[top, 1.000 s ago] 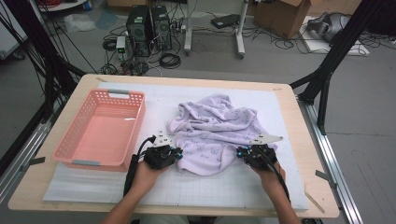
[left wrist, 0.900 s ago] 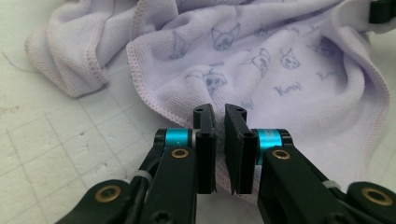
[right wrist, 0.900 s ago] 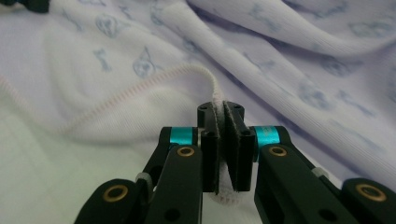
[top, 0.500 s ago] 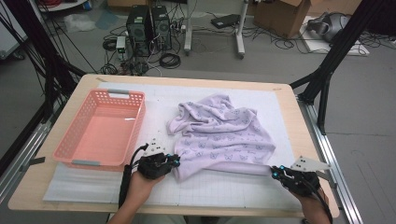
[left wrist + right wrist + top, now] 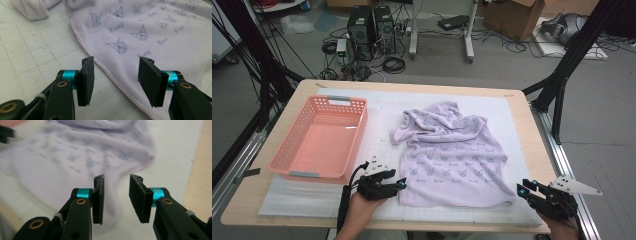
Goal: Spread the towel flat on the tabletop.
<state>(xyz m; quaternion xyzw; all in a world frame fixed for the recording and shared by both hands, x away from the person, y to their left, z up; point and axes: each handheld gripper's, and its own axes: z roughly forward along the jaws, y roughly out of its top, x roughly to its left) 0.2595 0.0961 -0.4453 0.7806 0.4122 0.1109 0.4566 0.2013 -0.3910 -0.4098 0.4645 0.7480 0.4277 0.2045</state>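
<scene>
A lavender towel (image 5: 452, 155) printed with small cat faces lies spread on the white grid mat, its far left part still bunched. My left gripper (image 5: 402, 184) sits at the towel's near left corner, open. In the left gripper view the towel's (image 5: 140, 32) stitched hem runs between the wide-apart jaws of the left gripper (image 5: 115, 80). My right gripper (image 5: 523, 190) rests just off the near right corner, open. The right gripper view has the towel (image 5: 75, 160) reaching down between the parted jaws of the right gripper (image 5: 116, 197), blurred.
A pink plastic basket (image 5: 358, 142) stands empty on the left of the mat (image 5: 302, 200). The wooden table edge (image 5: 539, 150) runs along the right, close to my right gripper. Computer towers (image 5: 372, 25), cables and a cardboard box lie on the floor beyond.
The right gripper pulled the towel's near right corner out to the right and toward the person, flattening it, then opened. The left gripper drew back slightly to the near left corner and stands open.
</scene>
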